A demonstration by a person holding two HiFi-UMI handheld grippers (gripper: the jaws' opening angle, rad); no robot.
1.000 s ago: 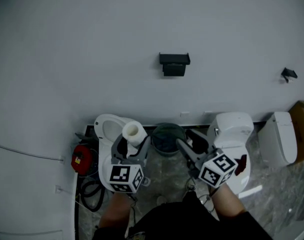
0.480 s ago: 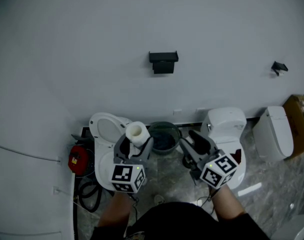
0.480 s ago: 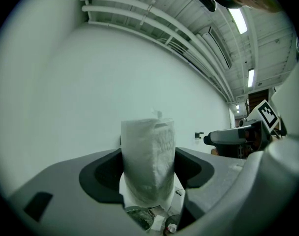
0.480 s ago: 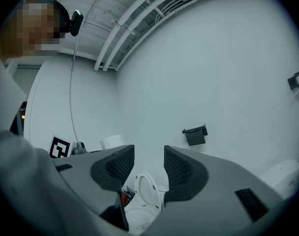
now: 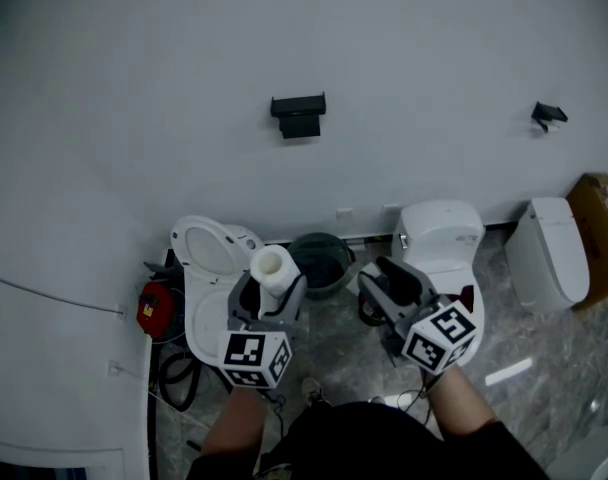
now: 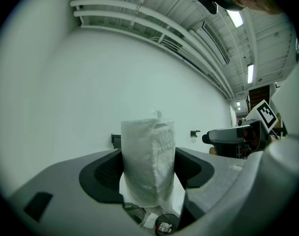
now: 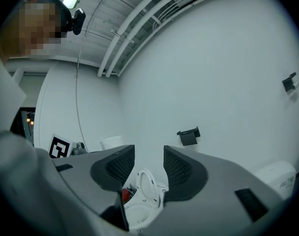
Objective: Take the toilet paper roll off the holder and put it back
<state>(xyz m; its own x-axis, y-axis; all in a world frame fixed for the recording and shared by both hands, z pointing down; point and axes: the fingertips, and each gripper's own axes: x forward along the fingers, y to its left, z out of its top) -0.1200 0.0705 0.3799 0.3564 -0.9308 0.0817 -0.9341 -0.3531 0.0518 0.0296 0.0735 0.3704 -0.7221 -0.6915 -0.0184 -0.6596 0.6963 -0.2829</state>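
Toilet paper roll (image 5: pixel 272 265) stands upright between my left gripper's (image 5: pixel 271 288) jaws, over the open toilet (image 5: pixel 206 253). Bin (image 5: pixel 319 258) on the floor just right of that toilet, against the wall. Closed toilet (image 5: pixel 439 233) further right. Holder (image 5: pixel 298 116) on the wall above the bin. My right gripper (image 5: pixel 384 276) right of the roll.

Long white ceiling strip lights (image 6: pixel 236 17) glare above me; even, dim light, my gripper views curving and darkening at the edges.
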